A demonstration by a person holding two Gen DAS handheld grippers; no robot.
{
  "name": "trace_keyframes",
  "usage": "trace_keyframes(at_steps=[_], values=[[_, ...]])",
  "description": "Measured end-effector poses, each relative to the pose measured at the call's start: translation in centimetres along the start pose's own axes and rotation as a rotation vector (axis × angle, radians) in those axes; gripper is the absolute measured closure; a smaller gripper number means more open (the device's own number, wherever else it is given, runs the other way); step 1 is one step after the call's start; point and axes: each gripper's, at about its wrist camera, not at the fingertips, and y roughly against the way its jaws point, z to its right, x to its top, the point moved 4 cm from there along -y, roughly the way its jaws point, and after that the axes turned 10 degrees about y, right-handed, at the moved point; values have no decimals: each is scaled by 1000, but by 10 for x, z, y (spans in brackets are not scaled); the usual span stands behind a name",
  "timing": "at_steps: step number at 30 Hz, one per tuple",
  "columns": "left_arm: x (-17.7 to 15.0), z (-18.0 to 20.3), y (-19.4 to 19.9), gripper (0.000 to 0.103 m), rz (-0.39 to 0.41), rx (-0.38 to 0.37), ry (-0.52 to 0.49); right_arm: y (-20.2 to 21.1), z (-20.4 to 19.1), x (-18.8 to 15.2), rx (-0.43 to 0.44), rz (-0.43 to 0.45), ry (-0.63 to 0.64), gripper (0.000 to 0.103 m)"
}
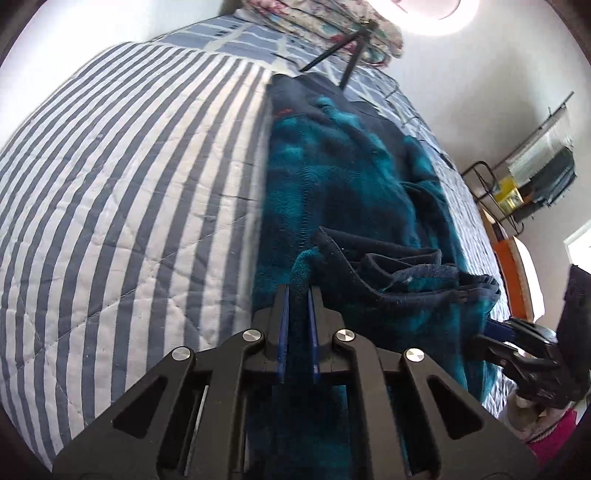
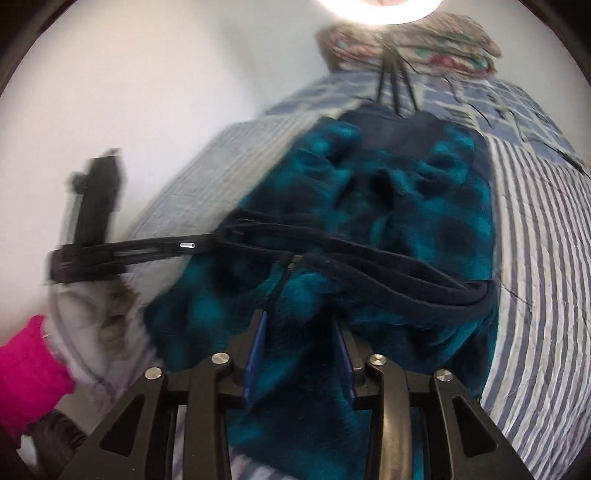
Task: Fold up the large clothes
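A teal and navy fleece garment (image 1: 332,177) lies lengthwise on a striped quilt (image 1: 129,184). Its near navy hem (image 1: 388,269) is lifted into folds. My left gripper (image 1: 299,295) is shut on teal fabric at that hem's left end. At the far right of the left wrist view, my right gripper (image 1: 493,330) holds the hem's other end. In the blurred right wrist view, the garment (image 2: 406,206) fills the gap of the right gripper (image 2: 301,332), whose pads press a thick bunch. The left gripper (image 2: 173,246) reaches in from the left, at the hem (image 2: 369,269).
Floral pillows (image 1: 332,26) and black tripod legs (image 1: 332,51) stand at the bed's far end under a bright round lamp (image 1: 432,14). A wire shelf rack (image 1: 535,173) is beyond the bed's right side. A pink sleeve (image 2: 26,369) and a gloved hand (image 2: 85,325) hold the left gripper.
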Motion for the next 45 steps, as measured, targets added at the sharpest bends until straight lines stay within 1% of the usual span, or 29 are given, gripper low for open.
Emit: trace_keyframes(at_steps=[3, 6, 8, 9, 10, 11, 14, 15, 17, 18, 19, 20, 21, 22, 24, 26, 28, 29, 30, 31, 32, 33, 34, 36, 38, 41, 42, 43, 45], values=[[-2, -1, -2, 95, 11, 26, -11, -24, 16, -5, 45, -35, -73, 66], [-4, 9, 9, 93, 40, 58, -71, -5, 13, -4, 59, -18, -49, 66], [-3, 13, 20, 85, 65, 68, -91, 22, 16, -9, 77, 37, -38, 61], [-3, 15, 29, 82, 86, 62, -101, 39, 22, -15, 69, 72, -42, 58], [-3, 15, 35, 82, 98, 53, -102, 51, 30, -20, 48, 97, -58, 50], [-4, 17, 41, 82, 103, 28, -104, 62, 42, -29, 19, 116, -90, 46], [-11, 30, 48, 82, 90, -9, -147, 69, 75, -53, -31, 95, -186, 46], [-15, 35, 48, 82, 81, -18, -161, 66, 84, -61, -31, 81, -219, 46], [-21, 44, 44, 82, 62, -27, -177, 56, 91, -69, 15, 62, -267, 47], [-25, 48, 42, 82, 52, -32, -186, 51, 91, -72, 38, 48, -281, 49], [-30, 52, 41, 82, 43, -33, -196, 47, 88, -74, 53, 39, -280, 64], [-33, 56, 38, 82, 33, -38, -202, 44, 84, -74, 61, 31, -270, 72], [-34, 60, 35, 82, 25, -42, -207, 45, 78, -72, 42, 31, -253, 78], [-36, 63, 32, 82, 19, -46, -215, 49, 75, -70, 48, 40, -242, 89], [-38, 68, 28, 82, 16, -48, -222, 65, 63, -65, 57, 73, -215, 93], [-39, 68, 19, 82, 19, -22, -224, 73, 65, -69, 9, 79, -205, 94], [-37, 65, 5, 82, 48, 68, -253, 56, 73, -78, -33, 14, -216, 94], [-35, 59, -6, 82, 44, 119, -249, 50, 74, -83, -33, -3, -223, 94], [-33, 54, -14, 82, 28, 133, -225, 46, 74, -85, -36, -6, -225, 93], [-29, 48, -18, 82, 20, 122, -187, 45, 73, -84, -40, -1, -224, 90], [-27, 47, -18, 82, 24, 119, -175, 48, 71, -82, -40, 4, -219, 84], [-26, 47, -15, 82, 33, 126, -173, 53, 70, -79, -49, 10, -206, 81], [-25, 50, -10, 82, 51, 139, -187, 60, 68, -77, -73, 19, -187, 75], [-23, 52, 1, 82, 96, 160, -212, 75, 64, -72, -112, 49, -148, 74], [-15, 50, 16, 82, 144, 159, -194, 90, 64, -65, -132, 99, -111, 73], [8, 44, 33, 82, 175, 110, -145, 99, 73, -51, -168, 157, -91, 72], [16, 43, 36, 77, 173, 94, -140, 100, 80, -43, -166, 177, -96, 71], [25, 43, 38, 65, 171, 83, -137, 98, 85, -35, -166, 190, -101, 70], [42, 44, 42, 52, 181, 64, -138, 95, 96, -19, -181, 195, -100, 70]])
